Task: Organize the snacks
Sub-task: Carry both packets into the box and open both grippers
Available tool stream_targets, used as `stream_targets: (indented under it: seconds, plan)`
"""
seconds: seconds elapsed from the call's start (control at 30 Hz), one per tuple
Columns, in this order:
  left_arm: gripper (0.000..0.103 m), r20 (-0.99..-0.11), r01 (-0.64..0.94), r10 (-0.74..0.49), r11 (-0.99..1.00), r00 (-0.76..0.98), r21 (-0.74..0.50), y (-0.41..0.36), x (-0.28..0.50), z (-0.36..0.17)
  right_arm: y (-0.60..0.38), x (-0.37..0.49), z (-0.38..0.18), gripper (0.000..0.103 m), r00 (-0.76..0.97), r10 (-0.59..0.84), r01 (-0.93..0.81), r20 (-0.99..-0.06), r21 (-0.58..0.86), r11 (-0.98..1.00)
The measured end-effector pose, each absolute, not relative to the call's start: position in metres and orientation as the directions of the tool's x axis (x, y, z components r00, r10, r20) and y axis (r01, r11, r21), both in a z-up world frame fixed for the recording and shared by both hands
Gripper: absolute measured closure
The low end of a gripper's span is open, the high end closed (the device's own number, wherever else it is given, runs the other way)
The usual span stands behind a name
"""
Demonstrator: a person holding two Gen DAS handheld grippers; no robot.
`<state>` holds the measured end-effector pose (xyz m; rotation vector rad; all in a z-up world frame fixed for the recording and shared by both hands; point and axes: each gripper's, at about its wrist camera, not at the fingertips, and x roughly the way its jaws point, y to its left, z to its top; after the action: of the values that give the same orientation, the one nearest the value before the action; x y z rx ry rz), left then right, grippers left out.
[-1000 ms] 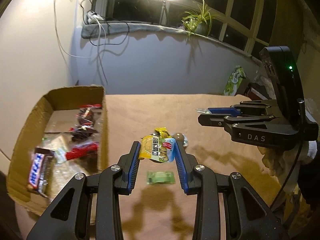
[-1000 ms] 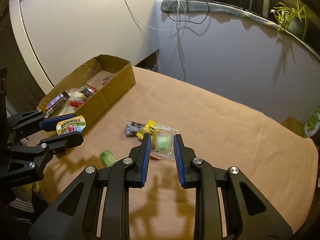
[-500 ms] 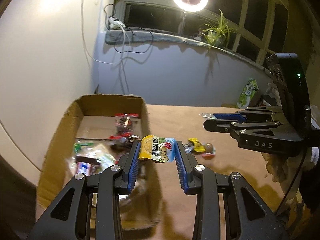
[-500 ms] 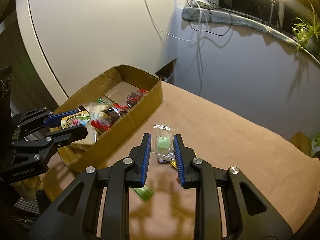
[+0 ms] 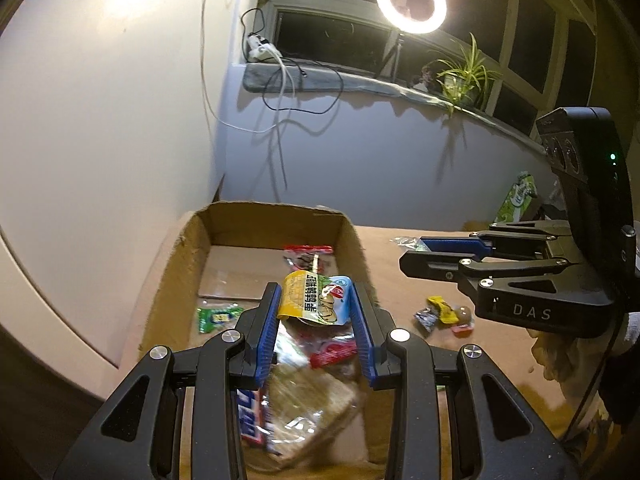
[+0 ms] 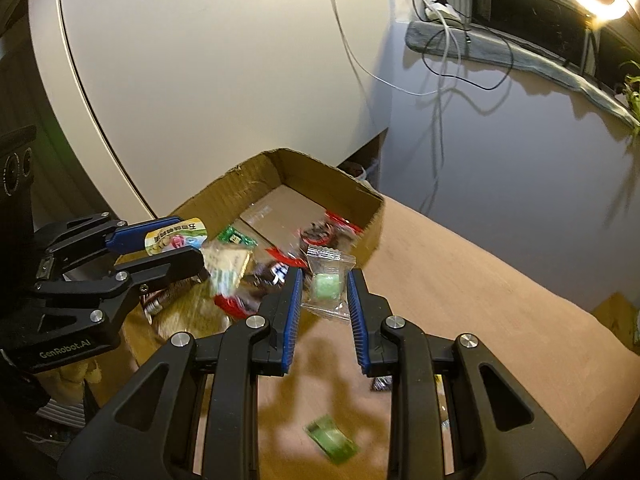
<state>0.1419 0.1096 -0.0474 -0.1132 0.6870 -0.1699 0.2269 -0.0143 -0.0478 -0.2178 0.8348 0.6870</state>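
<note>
- The left claw (image 5: 316, 300) pinches a yellow and pale blue printed snack packet (image 5: 314, 298) between its blue pads and holds it in the air above the open brown cardboard box (image 5: 172, 264).
- The right claw (image 6: 323, 286) is pressed onto a clear plastic sachet with a pale green sweet inside (image 6: 326, 285), held in the air just short of the box's near corner, over the tan tabletop (image 6: 480, 300).
- Both claws are side by side; each shows in the other's camera, and both carry a load toward the same box.
- Inside the box lie several snacks already: a small green packet (image 5: 216, 317), a red and white wrapper (image 5: 308, 258) near the far wall, a red wrapper (image 5: 332, 352), a blue and white chocolate bar (image 5: 250, 416) and a clear bag with a brown bread-like slab (image 5: 312, 408).
- Left out on the tabletop: a small cluster of wrapped sweets (image 5: 442, 316), yellow, dark and red, and a flat green packet (image 6: 332, 444) that is blurred, plus a dark wrapper partly hidden behind the right claw's finger.
- My judgement: the sorting is well past halfway. The two held packets are yet to be dropped in, and the few loose pieces on the tabletop are still to be collected.
</note>
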Motion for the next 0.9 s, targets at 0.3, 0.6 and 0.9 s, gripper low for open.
stream_targets:
  seconds: [0.3, 0.6, 0.9]
  plan:
    - [0.07, -0.625, 0.096, -0.176, 0.982, 0.761, -0.16, 0.13, 0.154, -0.051, 0.013, 0.245, -0.056, 0.079, 0.446, 0.491, -0.658, -0.748, 0.097, 0.747]
    - [0.07, -0.627, 0.079, -0.162, 0.984, 0.762, -0.158, 0.142, 0.163, -0.053, 0.032, 0.257, -0.066, 0.079, 0.421, 0.495, -0.677, -0.761, 0.1, 0.729]
    - [0.069, -0.627, 0.071, -0.155, 0.985, 0.764, -0.156, 0.146, 0.166, -0.053, 0.038, 0.263, -0.069, 0.079, 0.414, 0.491, -0.678, -0.767, 0.1, 0.728]
